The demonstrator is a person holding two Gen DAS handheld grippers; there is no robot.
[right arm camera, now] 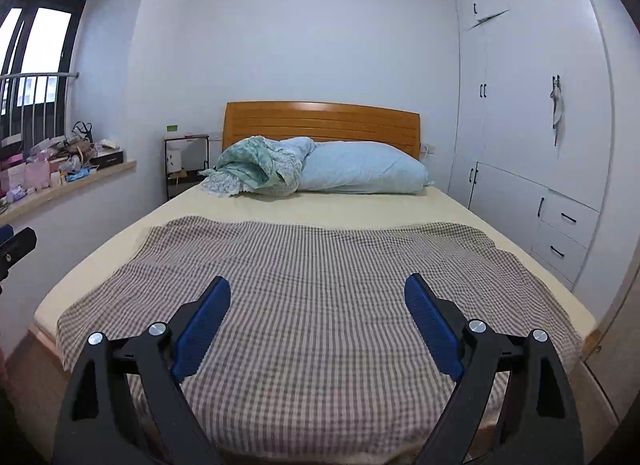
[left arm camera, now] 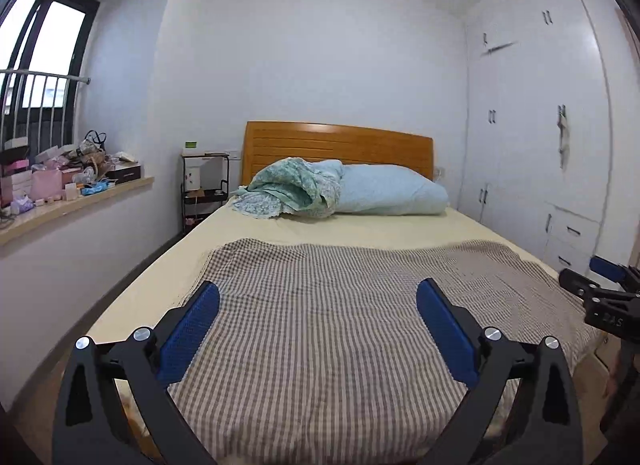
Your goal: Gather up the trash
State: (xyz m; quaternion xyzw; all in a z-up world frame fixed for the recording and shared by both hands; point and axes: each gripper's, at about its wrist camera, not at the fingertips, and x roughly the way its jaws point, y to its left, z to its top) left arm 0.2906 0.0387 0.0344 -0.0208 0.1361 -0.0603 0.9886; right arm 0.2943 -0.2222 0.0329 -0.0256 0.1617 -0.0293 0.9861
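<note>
Left claw (left arm camera: 318,293) wide, empty; right claw (right arm camera: 318,289) wide, empty. Both over checked blanket (right arm camera: 312,265) on bed (right arm camera: 300,205); headboard (right arm camera: 320,121) at 12 o'clock. No trash discernible on bed. Cluttered windowsill (left arm camera: 80,201) at 9 o'clock, white wardrobe (right arm camera: 540,105) at 3 o'clock.

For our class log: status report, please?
Both hand-held grippers, left and right, open, empty. No trash visible on bed. Clutter on windowsill.

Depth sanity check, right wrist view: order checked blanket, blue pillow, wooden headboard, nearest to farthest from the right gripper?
From the right gripper:
1. Checked blanket, directly under and ahead of the open jaws, on the foot of the bed.
2. Blue pillow, at the head of the bed, slightly right.
3. Wooden headboard, behind the pillow, against the back wall.
</note>
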